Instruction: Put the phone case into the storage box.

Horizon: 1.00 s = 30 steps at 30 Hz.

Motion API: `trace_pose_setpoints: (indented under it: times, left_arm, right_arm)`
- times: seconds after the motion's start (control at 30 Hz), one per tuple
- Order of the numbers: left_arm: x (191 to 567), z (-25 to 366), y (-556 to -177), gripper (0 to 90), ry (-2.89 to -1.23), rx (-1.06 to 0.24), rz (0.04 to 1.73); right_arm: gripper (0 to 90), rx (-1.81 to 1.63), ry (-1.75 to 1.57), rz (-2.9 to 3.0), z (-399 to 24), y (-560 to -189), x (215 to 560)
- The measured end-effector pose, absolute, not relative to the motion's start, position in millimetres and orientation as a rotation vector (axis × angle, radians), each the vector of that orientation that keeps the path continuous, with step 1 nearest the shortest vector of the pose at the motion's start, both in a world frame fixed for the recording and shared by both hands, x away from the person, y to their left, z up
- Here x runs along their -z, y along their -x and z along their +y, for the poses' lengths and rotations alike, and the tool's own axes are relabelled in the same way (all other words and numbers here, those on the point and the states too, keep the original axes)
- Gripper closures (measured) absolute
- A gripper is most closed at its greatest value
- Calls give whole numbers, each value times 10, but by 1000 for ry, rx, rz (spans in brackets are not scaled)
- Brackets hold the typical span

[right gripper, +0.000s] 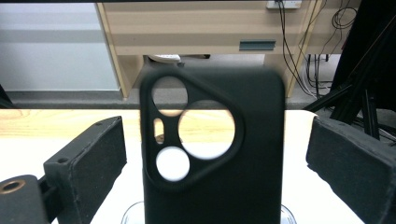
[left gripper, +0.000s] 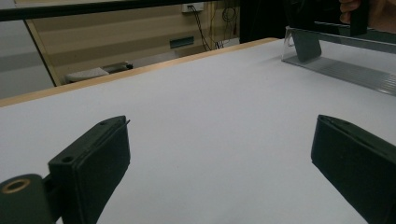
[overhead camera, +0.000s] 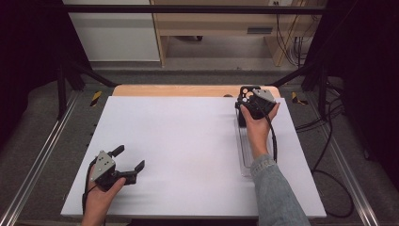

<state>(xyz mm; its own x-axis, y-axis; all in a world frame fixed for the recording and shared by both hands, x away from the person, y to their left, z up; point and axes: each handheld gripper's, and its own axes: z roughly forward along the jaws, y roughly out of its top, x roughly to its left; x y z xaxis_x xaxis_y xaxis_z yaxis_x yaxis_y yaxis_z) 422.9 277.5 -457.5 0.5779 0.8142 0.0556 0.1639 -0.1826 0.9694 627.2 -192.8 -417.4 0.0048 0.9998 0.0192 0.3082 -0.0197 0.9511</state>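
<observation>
Black silicone phone case with triangular camera cutout point(right gripper: 212, 149) standing upright on clear ribbed plastic stand point(overhead camera: 244, 155) at far right of white table top point(overhead camera: 188, 141), near wooden far edge point(overhead camera: 169, 90). Right gripper point(right gripper: 215, 163) straddling the case, jaws spread wide, gap visible between each black pad and case side, so no clamp. Case base sitting in the clear stand, lower edge cut off in right gripper view. In high view, right hand point(overhead camera: 258, 125) reaching along the stand, gripper over the case top. Left gripper point(overhead camera: 129, 162) low over near left of table, jaws wide apart, nothing between them, pointing across the bare white surface. From left gripper view, clear stand and dark case point(left gripper: 306, 44) far off at upper right, well apart from left jaws.
</observation>
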Motion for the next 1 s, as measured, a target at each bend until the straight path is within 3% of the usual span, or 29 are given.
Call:
trace_pose_setpoints:
  times: [1.0]
  left_arm:
    - [4572,2776,-4227,48,-1682,-724,821]
  right_arm:
    - [73,-1079,-1469,1472,-1940,-6191,4086]
